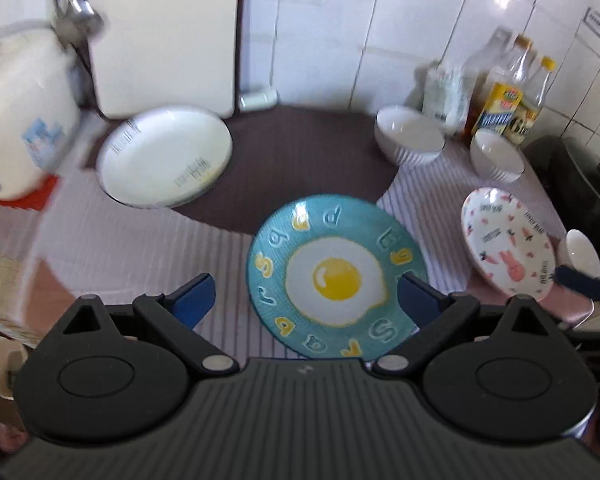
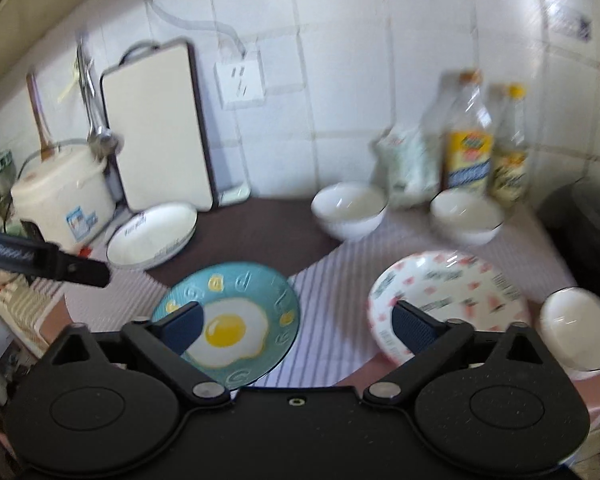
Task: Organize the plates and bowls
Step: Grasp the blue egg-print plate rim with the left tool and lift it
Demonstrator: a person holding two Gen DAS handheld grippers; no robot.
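On the worktop (image 1: 140,240), from left to right, lie a white plate (image 1: 166,156), a blue egg plate (image 1: 336,276), two white bowls (image 1: 410,136) and a pink rabbit plate (image 1: 508,240); none is stacked yet. Both grippers are released and hold nothing. The left gripper (image 1: 304,300) hangs over the blue egg plate, with its near rim between the fingers (image 1: 192,300). I judge it should come lower and take only the rim, squarely, because glazed ware can slip. The right gripper (image 2: 296,326) hangs between the blue egg plate and the pink rabbit plate, so it should shift right to that plate's rim.

The left view shows a black pot (image 1: 580,184) at far right. The right view shows the wall socket (image 2: 240,84) clearly, the whole cutting board (image 2: 160,128) and the left gripper from the side.
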